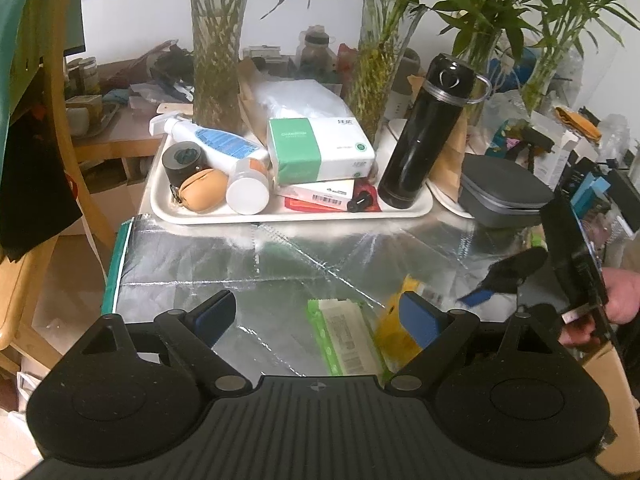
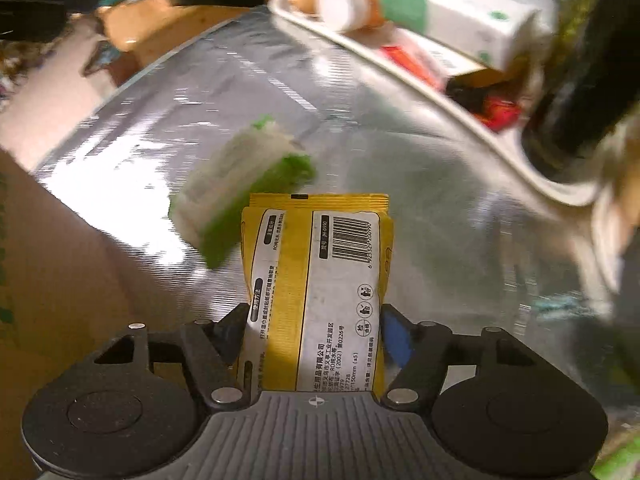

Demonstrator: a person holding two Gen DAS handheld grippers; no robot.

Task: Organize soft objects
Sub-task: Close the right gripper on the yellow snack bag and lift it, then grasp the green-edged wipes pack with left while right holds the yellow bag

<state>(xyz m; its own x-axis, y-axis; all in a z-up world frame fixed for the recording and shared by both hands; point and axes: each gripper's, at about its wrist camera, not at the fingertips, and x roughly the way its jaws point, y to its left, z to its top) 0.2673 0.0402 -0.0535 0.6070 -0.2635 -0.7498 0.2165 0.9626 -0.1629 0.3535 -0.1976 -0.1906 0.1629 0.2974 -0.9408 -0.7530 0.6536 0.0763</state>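
Note:
My right gripper [image 2: 314, 340] is shut on a yellow wet-wipe pack [image 2: 316, 276], label side up, held above the silver foil mat [image 2: 380, 184]. The same pack [image 1: 396, 328] shows in the left wrist view, partly behind my finger. A green-and-white tissue pack [image 2: 236, 192] lies flat on the mat just past it; it also shows in the left wrist view [image 1: 348, 336]. My left gripper [image 1: 320, 320] is open and empty, low over the mat's near edge, with the green pack between its fingers' line. The right gripper [image 1: 500, 280] appears at the right there.
A white tray [image 1: 416, 206] at the back holds a tissue box [image 1: 320, 148], black flask [image 1: 424, 132], spray bottle [image 1: 216, 140], pill bottle [image 1: 248, 188] and a tan pouch [image 1: 202, 190]. A grey case [image 1: 500, 192] sits right. Glass vases with plants stand behind. A wooden chair [image 1: 60, 120] is left.

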